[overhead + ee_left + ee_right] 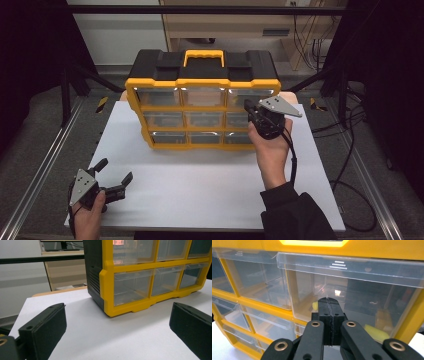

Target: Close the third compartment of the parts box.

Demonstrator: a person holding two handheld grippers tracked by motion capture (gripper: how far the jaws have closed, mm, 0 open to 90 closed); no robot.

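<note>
Right gripper [329, 305], jaws pressed together, tip right at the clear top-right drawer [352, 287] of the organizer [202, 107]; left gripper [114, 176], jaws spread, well apart on the table [200, 185].

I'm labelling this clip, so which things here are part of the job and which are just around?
In the job:
- yellow drawer cabinet
- its top right drawer, which the shut right gripper faces
- left gripper, open, waiting at the table's near corner

Just around:
- white table
- floor cables

One yellow-and-black organiser [202, 100] with nine clear drawers, one table [200, 190], two tongs.
</note>
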